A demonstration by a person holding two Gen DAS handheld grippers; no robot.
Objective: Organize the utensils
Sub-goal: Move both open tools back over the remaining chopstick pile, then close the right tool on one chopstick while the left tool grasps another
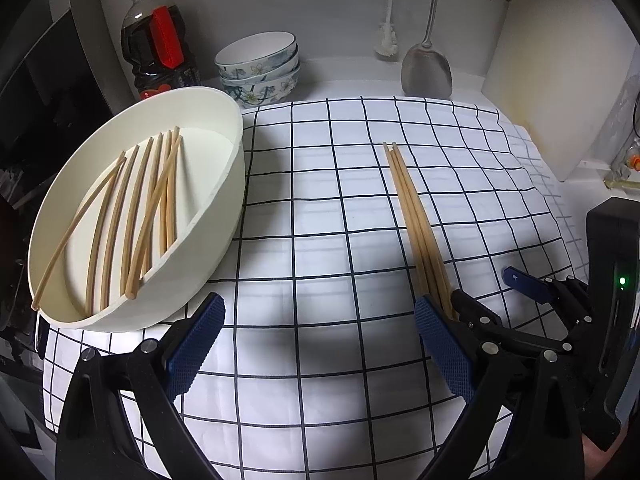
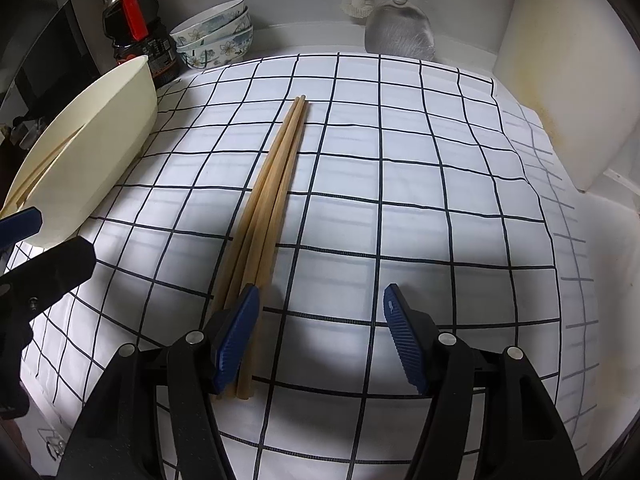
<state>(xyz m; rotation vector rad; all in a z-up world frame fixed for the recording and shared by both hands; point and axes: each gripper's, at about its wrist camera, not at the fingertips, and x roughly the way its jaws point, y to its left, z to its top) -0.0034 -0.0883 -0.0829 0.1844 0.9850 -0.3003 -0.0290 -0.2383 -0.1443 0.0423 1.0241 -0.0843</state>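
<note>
Cool, even light from above me; my grippers throw soft dark shadows on the checked cloth [image 1: 320, 208], both pictures sharp, bent and black at the corners

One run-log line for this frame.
left gripper: open | right gripper: open, beside wooden chopstick bundle on checked cloth | white oval tub: holds chopsticks

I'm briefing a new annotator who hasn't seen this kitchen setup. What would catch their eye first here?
Probably the bundle of wooden chopsticks lying on the black-and-white checked cloth, with the open right gripper low over its near end. Next, the big white oval basin at the cloth's left edge, already holding a loose scatter of chopsticks. Behind stand stacked floral bowls and a dark sauce bottle.
</note>
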